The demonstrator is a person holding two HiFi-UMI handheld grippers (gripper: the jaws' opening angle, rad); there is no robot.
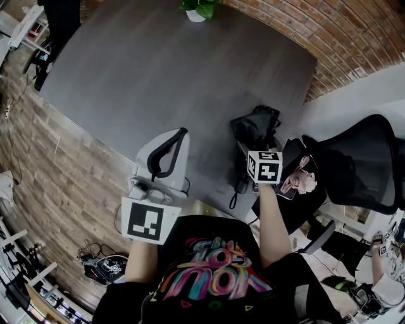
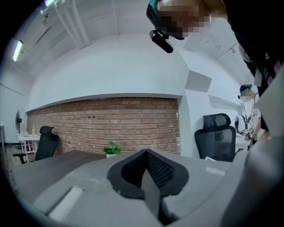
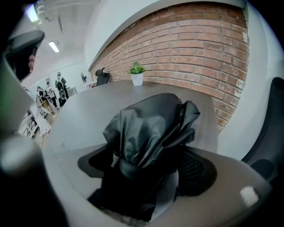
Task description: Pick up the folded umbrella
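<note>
Nearest, at the left, the left gripper (image 2: 145, 155) is held about level by the near edge of the table (image 1: 158, 69), its fingers clenched together on nothing. To the right, the right gripper (image 3: 148, 162) tilts downward, its fingers released and spread wide, with the near end of the folded umbrella (image 1: 256, 125) between them. The black umbrella lies on the table's near right part. A potted plant (image 1: 199, 7) stands at the far edge.

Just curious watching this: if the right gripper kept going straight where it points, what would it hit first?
The folded umbrella: it already lies between the right gripper's open jaws, on the grey table. How near the pads are is unclear.
</note>
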